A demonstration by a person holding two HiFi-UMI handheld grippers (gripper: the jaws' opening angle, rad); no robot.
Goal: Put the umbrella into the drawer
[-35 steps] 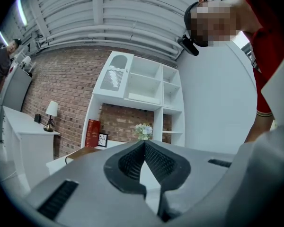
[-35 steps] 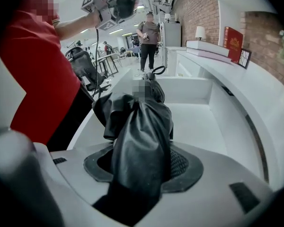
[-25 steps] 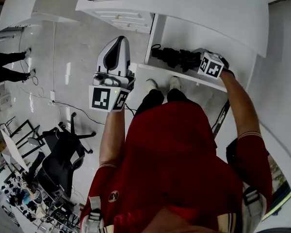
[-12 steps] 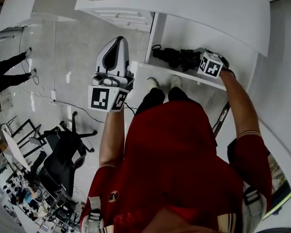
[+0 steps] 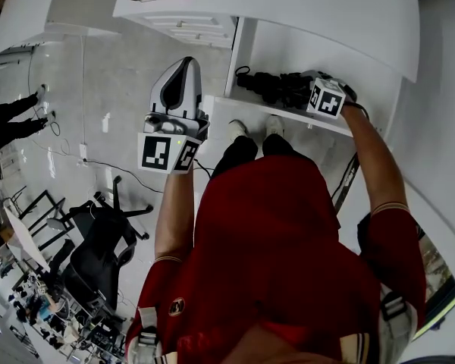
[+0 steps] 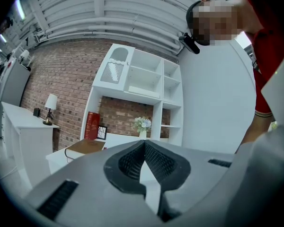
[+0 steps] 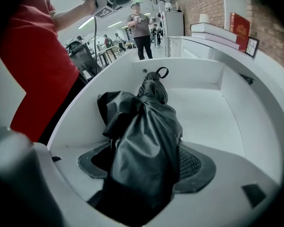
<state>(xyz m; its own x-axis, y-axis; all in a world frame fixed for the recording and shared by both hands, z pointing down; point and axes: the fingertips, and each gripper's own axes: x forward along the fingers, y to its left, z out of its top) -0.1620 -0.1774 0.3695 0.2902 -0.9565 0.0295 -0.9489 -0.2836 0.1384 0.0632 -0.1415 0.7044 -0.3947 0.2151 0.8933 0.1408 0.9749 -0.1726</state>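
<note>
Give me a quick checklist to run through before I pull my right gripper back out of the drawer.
1. Umbrella inside the drawer: ok, it lies on the drawer floor.
2. Right gripper let go: ok, its jaws have just been opening and stand wide, with the fabric between them.
3. Fabric free of the jaws for a clean pull-out: cannot tell, folds drape across the pads.
4. Wrist loop inside the drawer walls: ok, near the far wall.
5. Left gripper free: ok, shut on nothing, held off to the drawer's side.

Umbrella partly hides just-opened right tongs' pads.
</note>
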